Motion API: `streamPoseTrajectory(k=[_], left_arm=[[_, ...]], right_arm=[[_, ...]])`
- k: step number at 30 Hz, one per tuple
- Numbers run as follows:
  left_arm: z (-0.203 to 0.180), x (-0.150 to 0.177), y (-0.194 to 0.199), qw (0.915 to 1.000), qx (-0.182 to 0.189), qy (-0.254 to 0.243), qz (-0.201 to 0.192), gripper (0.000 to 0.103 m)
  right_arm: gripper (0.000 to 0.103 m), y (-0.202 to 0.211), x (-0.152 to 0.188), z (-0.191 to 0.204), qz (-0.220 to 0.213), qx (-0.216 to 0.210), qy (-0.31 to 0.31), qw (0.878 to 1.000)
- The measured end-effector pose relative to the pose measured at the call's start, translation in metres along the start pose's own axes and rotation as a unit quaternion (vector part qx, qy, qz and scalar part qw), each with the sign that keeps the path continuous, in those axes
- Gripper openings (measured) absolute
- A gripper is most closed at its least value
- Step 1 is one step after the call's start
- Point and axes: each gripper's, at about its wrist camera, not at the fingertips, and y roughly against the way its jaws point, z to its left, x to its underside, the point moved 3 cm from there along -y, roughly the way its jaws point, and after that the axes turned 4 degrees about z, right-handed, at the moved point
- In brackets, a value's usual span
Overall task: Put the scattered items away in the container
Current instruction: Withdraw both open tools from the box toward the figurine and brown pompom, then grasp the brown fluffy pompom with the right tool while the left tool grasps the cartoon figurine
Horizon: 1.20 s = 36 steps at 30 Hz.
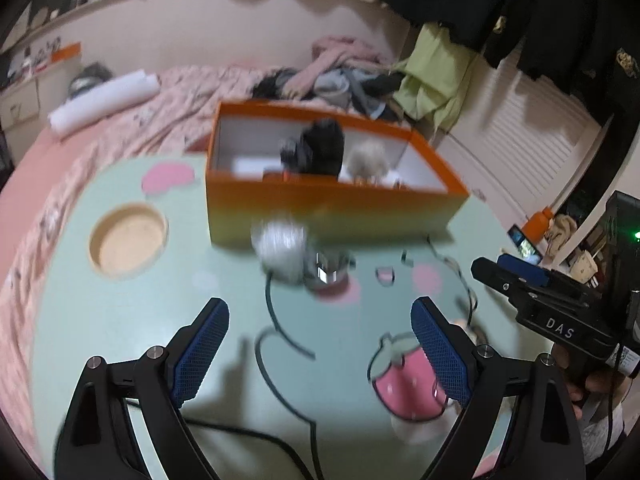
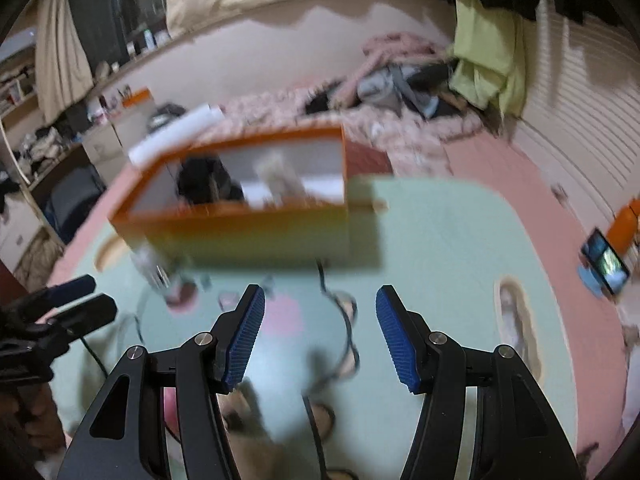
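Bedroom setting: a mint-green table (image 1: 132,312) with cartoon prints stands on a pink bed (image 1: 168,88), and the orange box (image 1: 332,208) sits at the table's far edge, holding a black item (image 1: 324,148) and a pale fluffy item (image 1: 370,158). One scattered item, a blurred white-and-silver object (image 1: 298,258), lies on the table just in front of the box's near wall. Left gripper (image 1: 320,354) is released, jaws wide with nothing between them; right gripper (image 2: 320,336) has its jaws apart and opening, also empty, above the table's near edge.
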Motion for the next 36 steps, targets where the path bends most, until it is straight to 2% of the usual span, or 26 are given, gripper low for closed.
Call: streamPoseTrajectory(k=[5, 7, 9, 11, 13, 17, 22, 25, 30, 32, 36], left_arm=[[-0.001, 0.021, -0.013, 0.9984, -0.049, -0.012, 0.024, 0.092], [-0.003, 0.025, -0.017, 0.9969, -0.071, -0.023, 0.027, 0.099], [-0.005, 0.028, -0.022, 0.9945, -0.093, -0.036, 0.032, 0.102], [-0.011, 0.031, -0.027, 0.9904, -0.119, -0.058, 0.04, 0.103], [-0.014, 0.033, -0.027, 0.9899, -0.121, -0.064, 0.036, 0.103], [-0.012, 0.031, -0.026, 0.9901, -0.12, -0.064, 0.034, 0.103], [-0.011, 0.03, -0.026, 0.9901, -0.12, -0.064, 0.033, 0.103], [-0.009, 0.029, -0.026, 0.9904, -0.119, -0.063, 0.032, 0.103], [-0.007, 0.033, -0.025, 0.9909, -0.116, -0.06, 0.032, 0.103], [-0.007, 0.033, -0.025, 0.9909, -0.116, -0.06, 0.032, 0.103], [-0.007, 0.034, -0.025, 0.9911, -0.115, -0.059, 0.03, 0.103]], right_arm=[[0.059, -0.009, 0.019, -0.018, 0.016, 0.015, -0.039, 0.999], [0.06, -0.015, 0.024, -0.028, 0.024, 0.023, -0.057, 0.998], [0.064, -0.013, 0.024, -0.033, 0.017, 0.041, -0.061, 0.997], [0.073, -0.012, 0.023, -0.033, 0.016, 0.066, -0.054, 0.996], [0.08, -0.014, 0.022, -0.033, 0.025, 0.102, -0.048, 0.993], [0.085, -0.013, 0.021, -0.035, 0.028, 0.109, -0.062, 0.992], [0.085, -0.008, 0.023, -0.034, 0.027, 0.109, -0.063, 0.992], [0.085, -0.006, 0.026, -0.033, 0.02, 0.084, -0.066, 0.994], [0.085, 0.014, 0.029, -0.026, -0.034, -0.001, -0.065, 0.997], [0.084, 0.024, 0.033, -0.016, -0.048, -0.041, -0.05, 0.997], [0.084, 0.039, 0.046, 0.005, -0.057, -0.088, -0.006, 0.994]])
